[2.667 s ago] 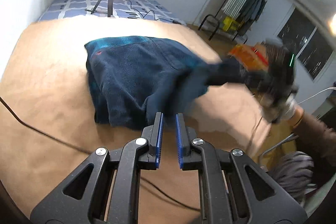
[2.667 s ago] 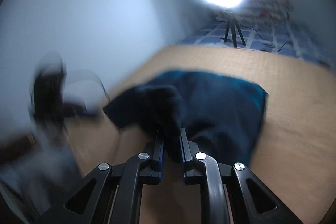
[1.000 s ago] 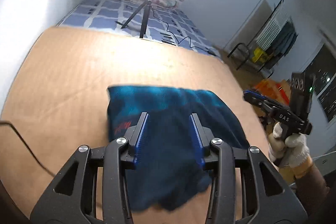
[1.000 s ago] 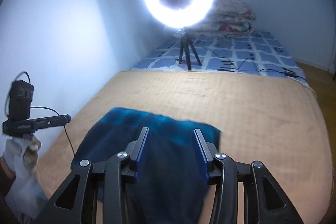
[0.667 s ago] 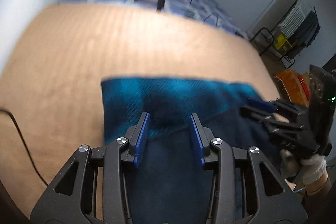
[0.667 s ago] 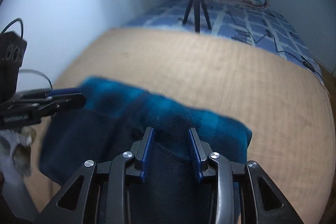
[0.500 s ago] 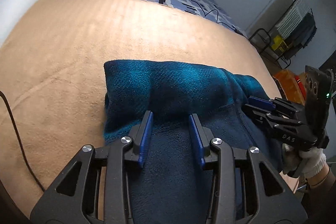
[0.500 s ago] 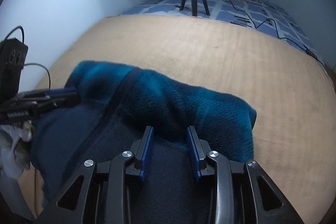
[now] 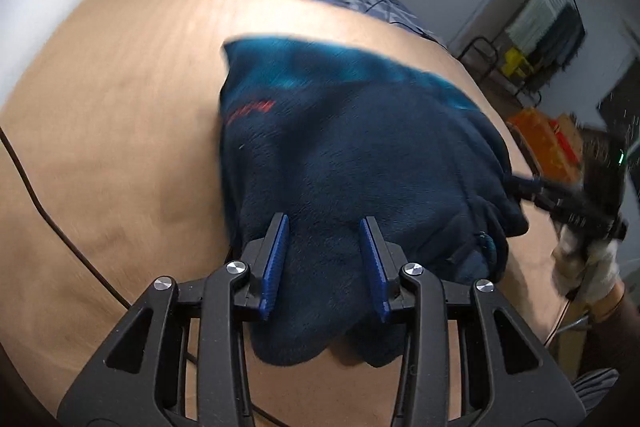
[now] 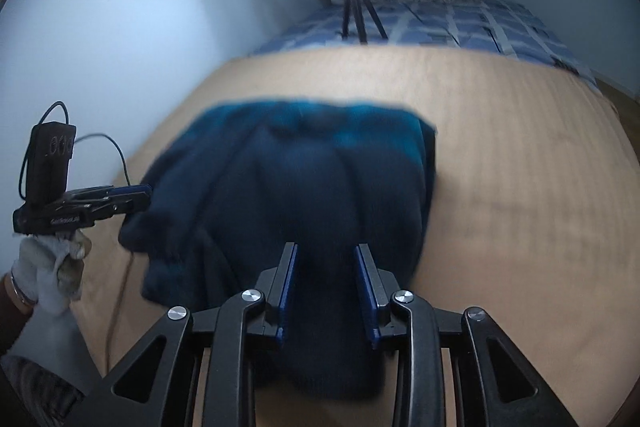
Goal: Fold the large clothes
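The step in hand looks like closing a fold: the dark navy fleece jacket (image 9: pixel 352 163) lies bunched into a rough rectangle in the middle of the tan surface (image 9: pixel 120 115), and both claws are low over its near edge.

In the left wrist view, the left claw (image 9: pixel 324 263) stands parted, its blue ribbed pads astride a thick roll of fleece at 6 o'clock of the garment; whether the pads press the cloth I cannot tell. The right claw (image 10: pixel 326 291) has just been narrowing, with a fat hump of fleece between its pads; the cloth fills the gap, so it reads as grasping the jacket's near edge. Seen from the left wrist, that same claw reaches in at 3 o'clock, held by a white-gloved hand (image 9: pixel 588 263).

The next move, I judge, calls for a firm pinch through several plush layers, then a level carry towards 12 o'clock so the edges meet the teal band (image 9: pixel 320 67) at the far side.

The fleece is deep-piled, soft and floppy, with red lettering (image 9: pixel 250 111) near its left flank. The surface is ribbed, matte and carpet-like. A thin black cable (image 9: pixel 48 215) trails across it at 9 o'clock.
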